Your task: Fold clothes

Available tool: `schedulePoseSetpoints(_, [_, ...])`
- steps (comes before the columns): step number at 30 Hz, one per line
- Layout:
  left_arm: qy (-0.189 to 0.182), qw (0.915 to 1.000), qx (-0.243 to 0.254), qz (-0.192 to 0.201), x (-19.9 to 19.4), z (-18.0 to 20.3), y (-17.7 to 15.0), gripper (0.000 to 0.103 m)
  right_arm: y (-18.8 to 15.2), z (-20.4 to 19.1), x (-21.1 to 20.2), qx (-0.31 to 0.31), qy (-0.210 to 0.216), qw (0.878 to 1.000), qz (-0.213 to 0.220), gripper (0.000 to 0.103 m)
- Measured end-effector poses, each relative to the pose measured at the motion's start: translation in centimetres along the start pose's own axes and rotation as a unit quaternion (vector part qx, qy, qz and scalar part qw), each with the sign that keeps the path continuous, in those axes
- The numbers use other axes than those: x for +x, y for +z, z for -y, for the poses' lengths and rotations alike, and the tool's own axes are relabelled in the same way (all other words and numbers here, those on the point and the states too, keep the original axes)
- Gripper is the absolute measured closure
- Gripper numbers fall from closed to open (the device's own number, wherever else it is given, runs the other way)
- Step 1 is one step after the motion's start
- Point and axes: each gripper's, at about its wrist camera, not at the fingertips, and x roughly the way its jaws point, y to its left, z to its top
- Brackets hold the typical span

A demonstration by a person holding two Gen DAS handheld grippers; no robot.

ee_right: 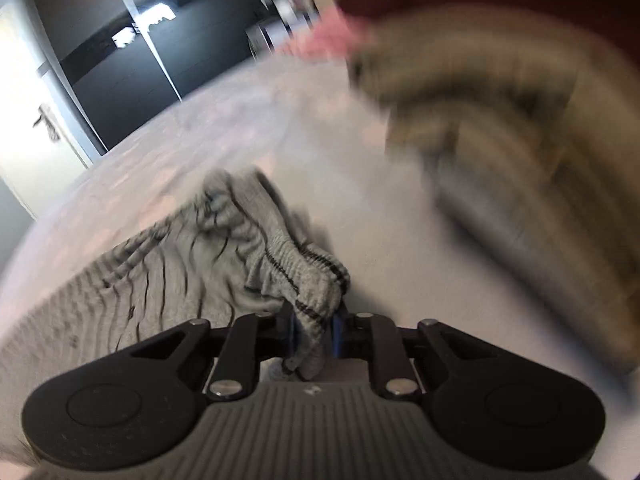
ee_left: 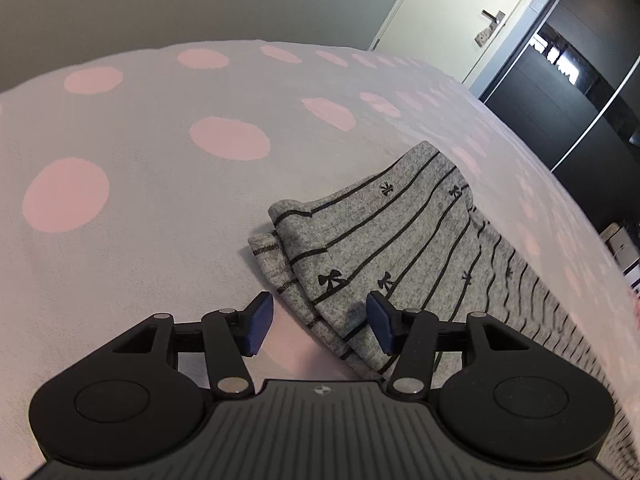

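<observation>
A grey garment with thin black stripes and small black bows (ee_left: 384, 248) lies on a white bedspread with pink dots (ee_left: 160, 184). My left gripper (ee_left: 320, 326) is open, its blue pads on either side of the garment's near folded edge. In the right wrist view my right gripper (ee_right: 314, 332) is shut on a bunched, ribbed edge of the same garment (ee_right: 280, 256) and lifts it off the bed. That view is blurred by motion.
A white door with a handle (ee_left: 460, 12) and a dark sliding wardrobe (ee_left: 580, 92) stand beyond the bed. A blurred beige and grey striped cloth (ee_right: 500, 128) and something pink (ee_right: 336, 40) lie at the upper right in the right wrist view.
</observation>
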Motion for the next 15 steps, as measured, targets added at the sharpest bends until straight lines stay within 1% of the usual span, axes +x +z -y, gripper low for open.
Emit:
schedulePoseSetpoints(4, [-0.003,1.0000,-0.004,-0.002,0.0,-0.6,0.1,0.050,-0.9,1.1,2.2,0.024,-0.018,0.997,-0.069,0.086])
schedulePoseSetpoints(6, [-0.002,1.0000,0.004,-0.003,-0.1,-0.5,0.1,0.050,-1.3,0.9,2.5,0.017,-0.020,0.998,-0.064,0.083])
schedulePoseSetpoints(8, [-0.001,0.9997,0.022,-0.006,-0.1,-0.2,0.1,0.050,-0.9,0.5,2.3,0.002,-0.028,0.998,-0.063,0.076])
schedulePoseSetpoints(9, [0.000,0.9994,0.033,-0.006,-0.1,-0.1,0.0,0.050,-0.6,0.2,2.1,-0.007,-0.037,0.997,-0.062,0.064])
schedulePoseSetpoints(10, [0.000,0.9991,0.042,-0.005,-0.1,0.0,0.0,0.049,-0.4,-0.2,1.6,-0.026,-0.044,0.997,-0.051,0.052])
schedulePoseSetpoints(11, [0.000,0.9989,0.046,-0.004,-0.1,0.0,-0.2,0.049,-0.2,-0.8,1.0,-0.047,-0.051,0.997,-0.038,0.050])
schedulePoseSetpoints(13, [0.003,0.9987,0.051,-0.001,0.1,0.0,-0.4,0.049,-0.3,-2.2,-0.3,-0.112,-0.060,0.992,0.005,0.048])
schedulePoseSetpoints(15, [0.009,0.9982,0.059,0.005,0.2,0.4,-0.6,0.047,0.0,-3.5,-1.5,-0.154,-0.040,0.986,0.047,0.046])
